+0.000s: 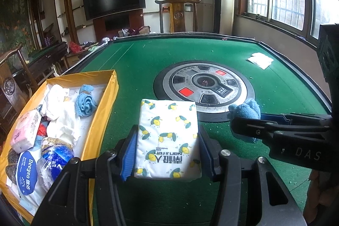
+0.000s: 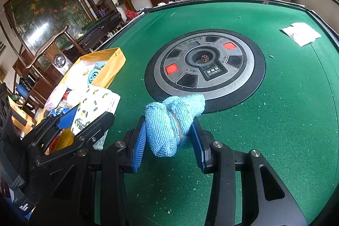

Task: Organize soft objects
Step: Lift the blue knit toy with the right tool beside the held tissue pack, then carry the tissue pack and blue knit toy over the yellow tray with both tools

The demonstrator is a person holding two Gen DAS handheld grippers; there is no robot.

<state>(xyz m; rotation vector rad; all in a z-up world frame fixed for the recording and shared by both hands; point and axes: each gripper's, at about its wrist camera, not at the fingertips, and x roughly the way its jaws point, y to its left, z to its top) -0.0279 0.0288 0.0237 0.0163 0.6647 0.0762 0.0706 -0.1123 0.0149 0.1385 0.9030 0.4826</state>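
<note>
Soft objects are mostly gathered already: the yellow box [image 1: 101, 111] at the left edge of the green worktop [image 1: 275, 86] holds a rolled blue towel [image 1: 85, 102], white cloths [image 1: 61, 118], a pink pack [image 1: 26, 130] and some wrapped packets [image 1: 42, 164]. Two things are in your hands. Your left tool [image 1: 167, 141] has its blue pads closed against both sides of the lemon-print tissue pack [image 1: 167, 137], which sits just right of the box, above the near part of the worktop. Your right tool [image 2: 169, 135] is clamped on a second blue towel [image 2: 169, 122], bound with a rubber band, near the round control panel [image 2: 205, 65] in the middle of the worktop.

You look to be in the carrying step, with both pieces gripped and neither in the box yet. The tissue pack is closest, so I would take it first: bring it left over the box wall and pick a gap, probably the bare patch between the towel roll and the right wall, then let the pads part only once it rests flat. Watch the wall, as the pack is wide and could catch on it. The towel needs a longer trip left across the worktop. A small white packet [image 1: 259, 59] lies at the far right, well apart, and remains to be collected.
</note>
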